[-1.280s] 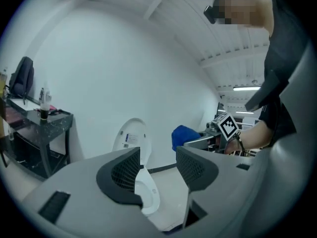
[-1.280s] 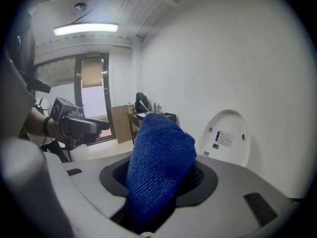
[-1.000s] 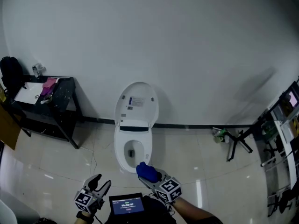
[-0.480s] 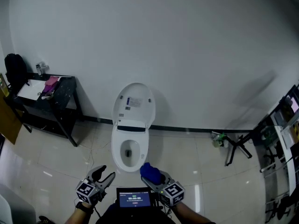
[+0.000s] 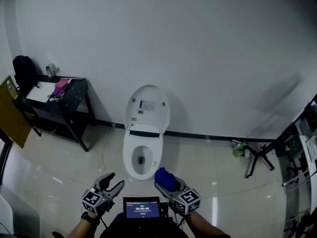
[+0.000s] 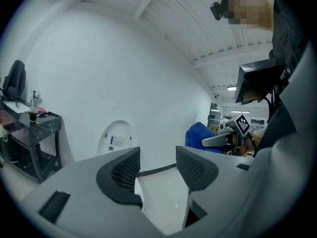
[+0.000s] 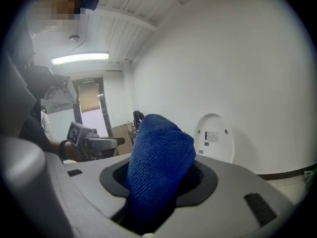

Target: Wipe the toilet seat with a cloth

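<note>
Since 1.0 s ago: right arm pulled in toward the body; both tools now flank the small black chest screen point(image 5: 142, 208), and the toilet sits nearer frame centre.

Right tool point(image 5: 171, 187): jaws clamped on the blue microfibre cloth point(image 7: 158, 157), a bunched wad standing proud of the tips. Left tool point(image 5: 113, 183): jaws apart, nothing between them.

Cloth hangs at 5 o'clock of the white toilet's seat ring point(image 5: 129, 160), near the front rim and not on it. Oval lid point(image 5: 147, 108) stands raised at 12 o'clock. Black desk point(image 5: 74, 95) with clutter is well apart at 10 o'clock.

Handling (judged): cloth is light, soft and limp. Present hold on its lower folds suits, since it leaves the free wad as the wiping face. Seat looks hard, glossy and probably slick.

Count: 1 cloth, 1 toilet, 2 tools, 1 desk.
</note>
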